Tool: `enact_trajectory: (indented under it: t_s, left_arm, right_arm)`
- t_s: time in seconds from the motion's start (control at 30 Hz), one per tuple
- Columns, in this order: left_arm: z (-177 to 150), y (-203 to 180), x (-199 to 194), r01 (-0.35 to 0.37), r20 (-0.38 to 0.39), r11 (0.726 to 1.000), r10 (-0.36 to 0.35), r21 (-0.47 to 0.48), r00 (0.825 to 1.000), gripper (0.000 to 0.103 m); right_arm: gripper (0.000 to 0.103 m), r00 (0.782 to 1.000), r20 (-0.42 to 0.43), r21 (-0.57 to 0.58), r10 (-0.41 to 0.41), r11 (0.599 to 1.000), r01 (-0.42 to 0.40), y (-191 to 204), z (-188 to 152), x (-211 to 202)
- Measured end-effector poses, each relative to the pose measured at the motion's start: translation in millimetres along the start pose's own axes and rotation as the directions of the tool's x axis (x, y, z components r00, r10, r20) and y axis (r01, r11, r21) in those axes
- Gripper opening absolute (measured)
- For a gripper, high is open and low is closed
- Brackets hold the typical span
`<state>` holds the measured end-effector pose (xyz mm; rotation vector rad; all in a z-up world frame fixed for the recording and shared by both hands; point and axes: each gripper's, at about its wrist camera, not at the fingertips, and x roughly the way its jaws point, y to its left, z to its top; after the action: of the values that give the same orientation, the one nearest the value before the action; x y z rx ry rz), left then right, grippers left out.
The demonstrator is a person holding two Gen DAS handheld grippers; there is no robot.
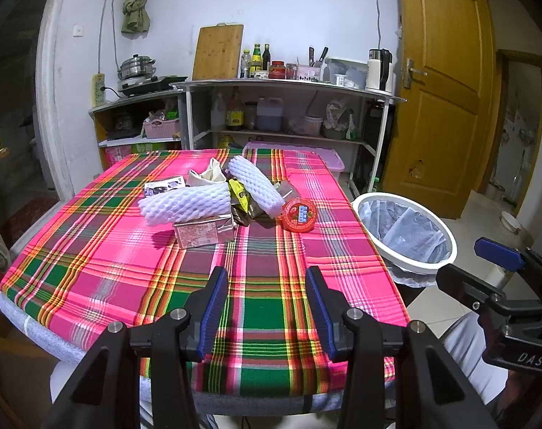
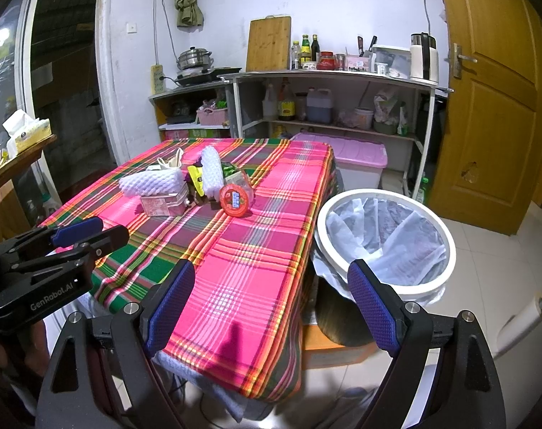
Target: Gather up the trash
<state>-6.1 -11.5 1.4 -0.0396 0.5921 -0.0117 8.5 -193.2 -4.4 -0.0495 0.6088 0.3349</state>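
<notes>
Hovering over the near edge of the bench [image 1: 92,250], nothing yet picked: left tool [image 1: 267,307] part open and empty, right tool [image 2: 271,307] wide open and empty. Judged as the very start of collecting, with every piece of trash still heaped mid-bench, well apart from both tools. Left to right in the heap: two foam nets [image 1: 185,202], one pink carton [image 1: 203,234] under the nearer net, one beige bag [image 1: 210,175] behind, several crumpled wrappers [image 1: 240,196] too tangled to count, one red round lid [image 1: 299,216]. Then, right of the bench on the floor, one lined bin [image 2: 385,239], seemingly empty. Next move probably calls for reaching forward, closing on one outer piece, carrying it right over the rim.
</notes>
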Motion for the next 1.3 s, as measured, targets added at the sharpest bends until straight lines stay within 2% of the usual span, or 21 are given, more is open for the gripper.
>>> enact_trajectory:
  t_s: [0.27,0.47,0.8,1.07,1.3]
  left_arm:
    - [-2.5,14.3,22.0,0.039,-0.033,0.999,-0.040,-0.023,0.999,0.045]
    - [-0.7,31.6,39.6,0.037,-0.057,0.999,-0.039,-0.029,0.998,0.045]
    - [19.5,69.5,68.3,-0.025,-0.056,0.999,0.023,-0.028,0.998,0.045]
    - [42.3,109.2,88.3,-0.047,-0.038,0.998,0.045,-0.048,0.998,0.060]
    - [58.3,131.0,107.4,-0.003,-0.039,1.000,0.002,-0.021,0.999,0.063]
  right_arm:
    - [0.088,0.998,-0.032,-0.005,0.057,0.998,-0.057,0.1,3.8,21.5]
    - [0.088,0.994,-0.061,0.002,0.095,0.995,-0.095,0.7,14.1,47.9]
    - [0.088,0.986,-0.114,-0.063,0.124,0.989,-0.132,15.1,40.9,99.0]
    - [0.088,0.974,-0.172,-0.080,0.147,0.984,-0.162,21.2,59.8,143.5]
    - [0.088,0.964,-0.209,-0.095,0.166,0.977,-0.189,29.3,70.7,172.7]
